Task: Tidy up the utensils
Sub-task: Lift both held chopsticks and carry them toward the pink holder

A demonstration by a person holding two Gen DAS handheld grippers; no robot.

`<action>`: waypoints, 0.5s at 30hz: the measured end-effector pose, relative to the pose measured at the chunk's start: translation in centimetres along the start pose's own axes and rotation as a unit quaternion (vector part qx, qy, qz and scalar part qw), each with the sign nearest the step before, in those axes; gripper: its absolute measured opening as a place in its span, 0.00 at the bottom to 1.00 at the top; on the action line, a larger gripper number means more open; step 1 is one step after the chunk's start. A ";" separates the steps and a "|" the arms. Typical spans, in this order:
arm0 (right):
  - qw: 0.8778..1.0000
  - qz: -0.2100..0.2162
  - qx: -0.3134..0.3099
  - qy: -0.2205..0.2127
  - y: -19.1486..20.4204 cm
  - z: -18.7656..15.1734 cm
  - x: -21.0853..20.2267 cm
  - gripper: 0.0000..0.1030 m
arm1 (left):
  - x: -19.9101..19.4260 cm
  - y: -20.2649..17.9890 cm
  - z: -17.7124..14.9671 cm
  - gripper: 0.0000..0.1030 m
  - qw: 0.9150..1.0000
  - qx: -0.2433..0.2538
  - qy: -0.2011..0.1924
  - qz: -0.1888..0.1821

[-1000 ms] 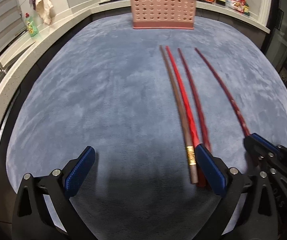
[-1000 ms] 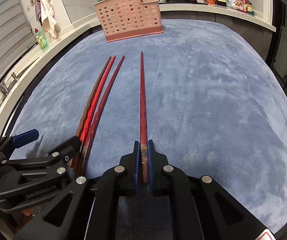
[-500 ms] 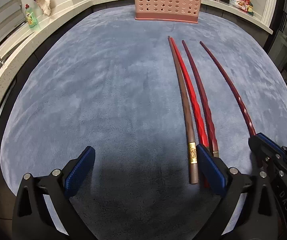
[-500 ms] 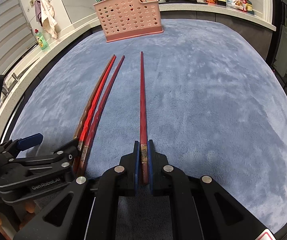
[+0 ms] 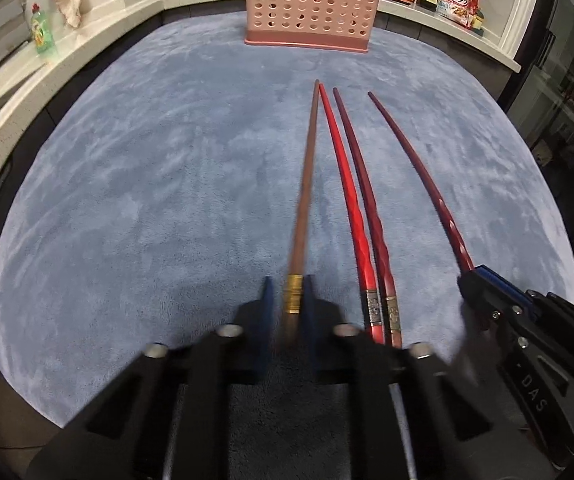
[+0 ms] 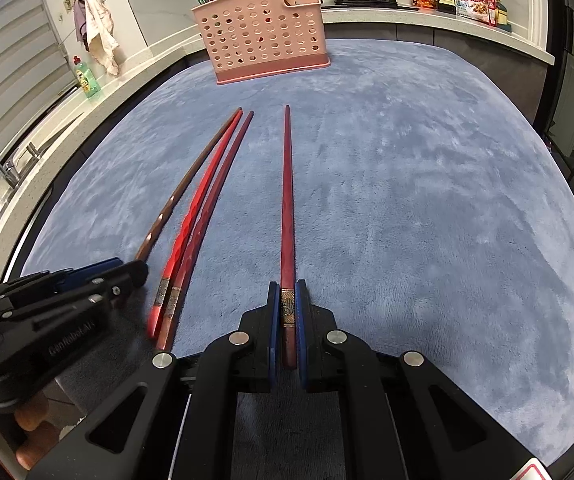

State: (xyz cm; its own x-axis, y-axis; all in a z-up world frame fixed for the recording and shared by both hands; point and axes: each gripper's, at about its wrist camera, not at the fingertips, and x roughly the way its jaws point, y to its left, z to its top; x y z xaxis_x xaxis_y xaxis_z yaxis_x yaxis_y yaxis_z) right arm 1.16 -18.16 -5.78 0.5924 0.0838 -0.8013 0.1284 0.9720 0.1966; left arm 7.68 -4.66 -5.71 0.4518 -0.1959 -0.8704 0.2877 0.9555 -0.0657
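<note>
So far each gripper is clamping one chopstick, left gripper (image 5: 287, 312) the brown chopstick (image 5: 307, 184), right gripper (image 6: 285, 316) a dark red chopstick (image 6: 287, 200), while two red chopsticks (image 5: 363, 240) are lying outside the pink utensil basket (image 5: 311, 4).

A brown chopstick (image 5: 307, 184) with a gold band, a bright red chopstick (image 5: 347, 184) and two maroon ones lie on mottled blue-grey cloth (image 5: 167, 180); the perforated basket (image 5: 311, 4) is pink.

Right gripper (image 6: 287, 312) is pinching a dark red chopstick (image 6: 287, 200) by its banded end, tip pointing toward the pink basket (image 6: 263, 40) at the far edge of the blue mat (image 6: 427, 200). Left gripper (image 6: 127, 270) is sitting down-left, its fingers closing around a brown chopstick (image 6: 191, 176). Two more red ones (image 6: 203, 200) are lying between them.
</note>
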 end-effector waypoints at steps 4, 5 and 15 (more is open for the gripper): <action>1.000 0.002 -0.003 -0.004 0.2 0.2 -0.7 0.07 | -0.2 0.2 0.2 0.07 1.000 -0.003 0.005 -0.009; 1.000 0.003 -0.003 -0.005 0.2 0.4 -0.9 0.07 | -0.2 0.3 0.2 0.07 1.000 -0.004 0.007 -0.009; 0.998 0.006 -0.020 -0.057 0.7 4.7 -5.0 0.07 | -4.0 1.2 3.4 0.07 1.000 -0.006 -0.030 -0.003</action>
State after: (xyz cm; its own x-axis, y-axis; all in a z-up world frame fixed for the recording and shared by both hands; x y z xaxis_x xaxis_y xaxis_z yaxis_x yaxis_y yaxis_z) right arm 2.02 -18.92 0.95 0.6807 0.0719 -0.7291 0.0908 0.9792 0.1813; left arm 9.06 -3.42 -0.62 0.4998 -0.2151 -0.8390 0.2802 0.9567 -0.0783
